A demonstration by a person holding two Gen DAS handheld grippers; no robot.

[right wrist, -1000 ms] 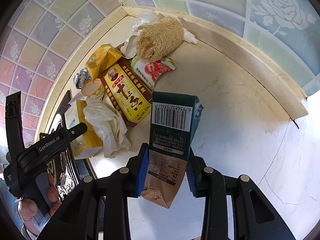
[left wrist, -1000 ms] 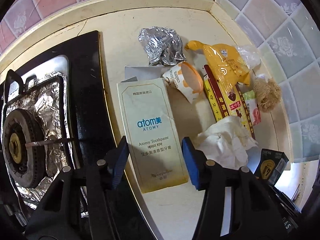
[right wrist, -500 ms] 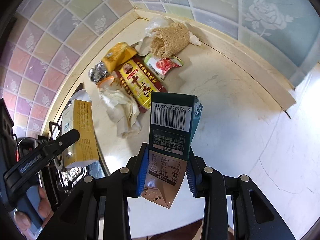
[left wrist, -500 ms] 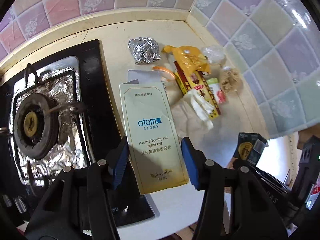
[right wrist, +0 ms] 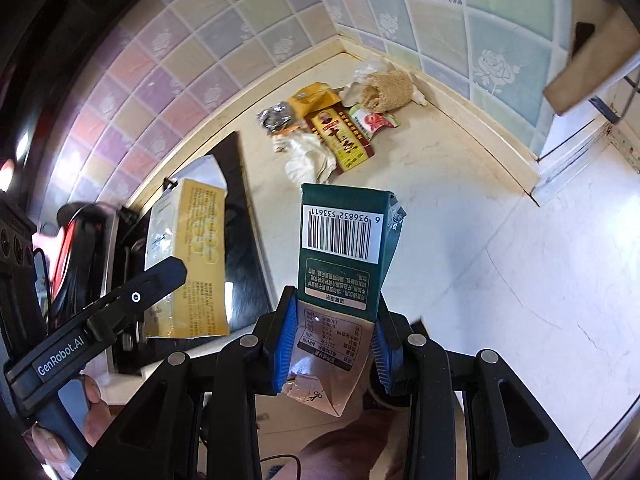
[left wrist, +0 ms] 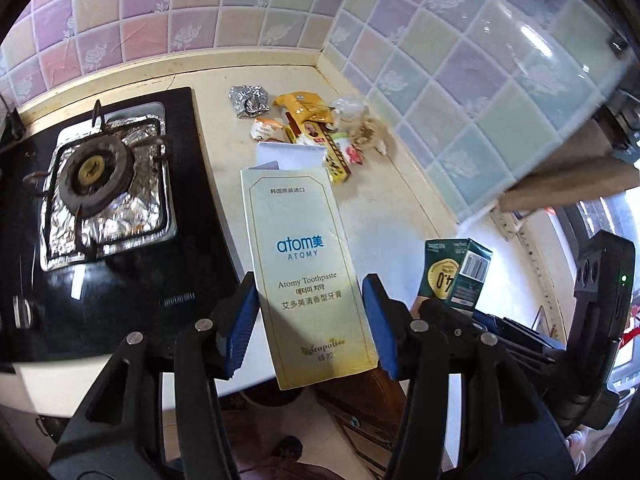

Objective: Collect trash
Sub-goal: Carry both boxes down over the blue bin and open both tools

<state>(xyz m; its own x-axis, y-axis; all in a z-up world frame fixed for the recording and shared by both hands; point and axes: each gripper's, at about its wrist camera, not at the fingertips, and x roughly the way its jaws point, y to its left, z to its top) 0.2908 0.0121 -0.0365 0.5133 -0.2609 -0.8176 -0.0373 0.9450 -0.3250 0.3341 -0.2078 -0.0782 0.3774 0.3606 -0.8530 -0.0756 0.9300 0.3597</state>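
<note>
The cream counter [left wrist: 384,216] fills the middle of the left wrist view and runs into a corner of pastel rose-patterned wall tiles [left wrist: 460,92] at the upper right of the frame. A black gas stove [left wrist: 132,280] takes up the left side of that view, its burner [left wrist: 94,170] ringed by crumpled foil lining.

The left gripper [left wrist: 310,322] sits at the bottom centre of its own view, jaws closed on the sides of a pale yellow toothpaste box [left wrist: 306,256], which stands lengthwise out from the gripper and is raised clear of the counter. In the right wrist view this same box shows at the left of the frame, with a person's hand [right wrist: 86,416] on the gripper handle at the lower left.

The right gripper [right wrist: 332,350] sits at the bottom centre of its view, blue pads pressed against a dark green drink carton [right wrist: 344,248] whose barcode faces the camera; the carton is also off the counter.

The remaining trash lies bunched in the counter corner, upper centre of the right wrist view: a red and yellow flat box [right wrist: 340,138], a crumpled white tissue [right wrist: 310,156] touching its left edge, a loofah piece [right wrist: 386,88] by the wall, a yellow packet [right wrist: 314,98], a red and green sachet [right wrist: 376,120], and a foil ball [right wrist: 276,118] at the left end of the pile.
</note>
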